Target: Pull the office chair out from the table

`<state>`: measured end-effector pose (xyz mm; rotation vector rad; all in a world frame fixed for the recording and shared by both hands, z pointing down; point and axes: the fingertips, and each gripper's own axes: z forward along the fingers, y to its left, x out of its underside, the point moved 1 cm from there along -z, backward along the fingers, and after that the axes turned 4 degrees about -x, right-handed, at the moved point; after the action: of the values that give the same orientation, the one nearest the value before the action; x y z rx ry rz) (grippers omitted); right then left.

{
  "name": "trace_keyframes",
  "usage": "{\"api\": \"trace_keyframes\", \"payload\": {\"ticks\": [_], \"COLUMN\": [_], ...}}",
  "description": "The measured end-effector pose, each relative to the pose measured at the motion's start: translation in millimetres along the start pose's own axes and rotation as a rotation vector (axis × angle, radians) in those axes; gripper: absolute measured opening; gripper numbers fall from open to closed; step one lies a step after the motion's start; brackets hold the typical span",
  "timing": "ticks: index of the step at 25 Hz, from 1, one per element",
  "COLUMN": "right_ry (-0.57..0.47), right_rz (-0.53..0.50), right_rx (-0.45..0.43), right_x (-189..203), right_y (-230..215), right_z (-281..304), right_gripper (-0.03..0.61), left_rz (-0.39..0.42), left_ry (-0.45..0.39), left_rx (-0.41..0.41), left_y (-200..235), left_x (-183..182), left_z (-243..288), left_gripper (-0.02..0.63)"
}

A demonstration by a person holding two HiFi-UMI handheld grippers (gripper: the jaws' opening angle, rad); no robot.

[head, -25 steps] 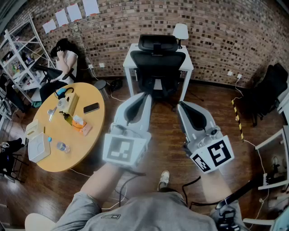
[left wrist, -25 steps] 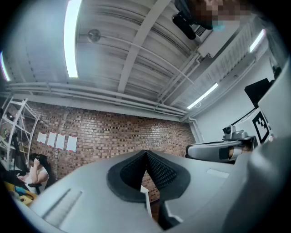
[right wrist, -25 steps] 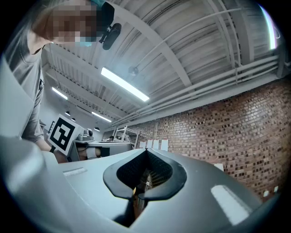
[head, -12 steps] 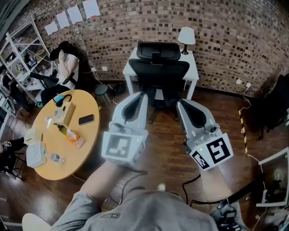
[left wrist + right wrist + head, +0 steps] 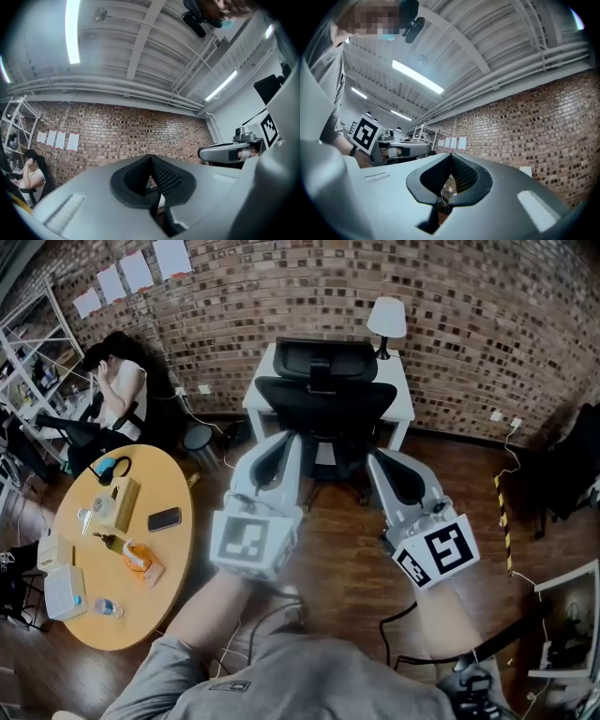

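Note:
The black office chair (image 5: 325, 399) stands tucked against the white table (image 5: 266, 366) at the brick wall, its backrest and headrest facing me. My left gripper (image 5: 290, 440) is held out in front of me, short of the chair's left side, shut with nothing in it. My right gripper (image 5: 376, 458) is held beside it, short of the chair's right side, also shut and empty. In the left gripper view the jaws (image 5: 150, 160) meet tip to tip, as they do in the right gripper view (image 5: 450, 157). Neither gripper touches the chair.
A white lamp (image 5: 386, 319) stands on the white table's right corner. A round wooden table (image 5: 141, 570) with a phone, a bottle and boxes is at the left. A person (image 5: 117, 390) sits at the back left by shelving. A small stool (image 5: 199, 437) and cables lie near the wall.
I have moved closer to the chair and white table, which now look larger. The round table has slid left and down in view. Both grippers stay shut and empty.

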<state>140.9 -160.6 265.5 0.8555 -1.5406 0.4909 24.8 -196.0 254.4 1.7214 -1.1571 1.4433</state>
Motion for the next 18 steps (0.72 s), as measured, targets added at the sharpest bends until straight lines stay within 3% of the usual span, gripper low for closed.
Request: {"api": "trace_keyframes", "payload": {"ticks": [9,18], "right_ry": [0.104,0.22], "right_rz": [-0.036,-0.053], "right_rx": [0.095,0.135], "right_x": [62,138], "right_y": [-77,-145], "right_z": [115,163], "right_gripper": [0.014,0.021], "left_rz": [0.033,0.047], "left_ry": [0.021,0.086], "left_rx": [0.083,0.089], "left_y": [99,153], "left_x": [61,148], "left_z": [118,192], "left_gripper": [0.002,0.005]}}
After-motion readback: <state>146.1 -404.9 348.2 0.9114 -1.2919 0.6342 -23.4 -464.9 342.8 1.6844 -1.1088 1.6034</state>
